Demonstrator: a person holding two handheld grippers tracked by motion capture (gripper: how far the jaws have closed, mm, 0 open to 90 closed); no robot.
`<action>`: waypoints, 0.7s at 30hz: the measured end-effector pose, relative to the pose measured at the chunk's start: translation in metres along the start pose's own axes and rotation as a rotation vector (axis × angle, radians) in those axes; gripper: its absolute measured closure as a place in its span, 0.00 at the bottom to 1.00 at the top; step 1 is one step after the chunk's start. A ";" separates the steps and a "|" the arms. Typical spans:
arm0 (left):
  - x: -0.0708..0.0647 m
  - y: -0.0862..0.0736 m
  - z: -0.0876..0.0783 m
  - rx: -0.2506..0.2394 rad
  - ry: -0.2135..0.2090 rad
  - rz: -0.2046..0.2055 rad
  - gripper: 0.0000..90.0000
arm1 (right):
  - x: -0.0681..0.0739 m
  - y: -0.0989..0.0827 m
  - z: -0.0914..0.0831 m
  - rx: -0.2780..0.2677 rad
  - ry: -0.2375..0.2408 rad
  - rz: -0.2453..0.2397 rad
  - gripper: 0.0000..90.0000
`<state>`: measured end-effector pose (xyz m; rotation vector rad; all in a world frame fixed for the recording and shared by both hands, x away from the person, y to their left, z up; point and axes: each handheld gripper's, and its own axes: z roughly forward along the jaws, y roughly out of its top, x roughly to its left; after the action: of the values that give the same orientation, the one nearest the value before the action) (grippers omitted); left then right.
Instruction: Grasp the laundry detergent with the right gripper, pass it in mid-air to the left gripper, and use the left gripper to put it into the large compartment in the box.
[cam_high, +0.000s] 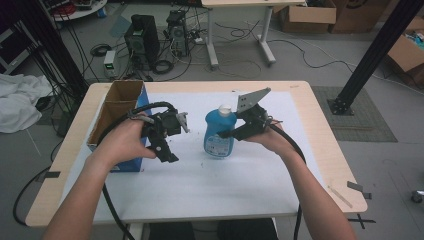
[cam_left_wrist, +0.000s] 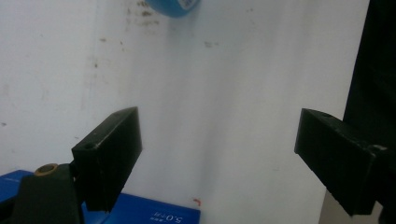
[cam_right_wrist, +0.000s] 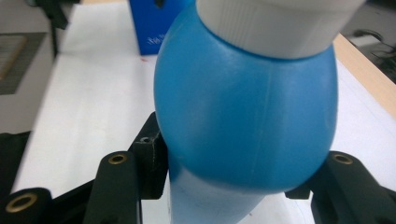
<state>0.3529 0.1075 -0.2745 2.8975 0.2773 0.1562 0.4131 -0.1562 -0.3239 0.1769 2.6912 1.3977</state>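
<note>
A blue bottle (cam_high: 219, 131) with a white cap stands upright on the white mat (cam_high: 225, 175) at the middle of the table. My right gripper (cam_high: 227, 132) comes at it from the right and is shut on its body; in the right gripper view the bottle (cam_right_wrist: 247, 116) sits squeezed between both jaws of the gripper (cam_right_wrist: 229, 175). My left gripper (cam_high: 172, 140) hangs to the bottle's left, beside the box, apart from the bottle. In its own view the left gripper (cam_left_wrist: 219, 135) stands wide open over bare mat, the bottle's base (cam_left_wrist: 173, 5) at the top edge.
An open blue cardboard box (cam_high: 117, 112) stands at the table's left edge; its side (cam_left_wrist: 154, 212) lies just under the left jaws. Beyond the table are computer towers (cam_high: 142, 37), loose cables, a desk, cardboard boxes (cam_high: 307, 15) and a black post (cam_high: 372, 55).
</note>
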 end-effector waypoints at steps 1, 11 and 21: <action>0.000 0.002 -0.008 -0.011 0.005 0.001 0.17 | 0.001 0.002 -0.001 -0.003 0.009 -0.006 0.51; 0.006 0.021 -0.055 -0.076 0.032 0.008 0.18 | 0.012 0.025 -0.011 -0.041 0.094 -0.047 0.51; 0.009 0.049 -0.081 -0.091 0.025 0.033 0.17 | 0.023 0.039 -0.007 -0.048 0.134 -0.081 0.51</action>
<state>0.3596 0.0791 -0.1843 2.8124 0.2213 0.2053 0.3910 -0.1361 -0.2884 -0.0301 2.7320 1.4999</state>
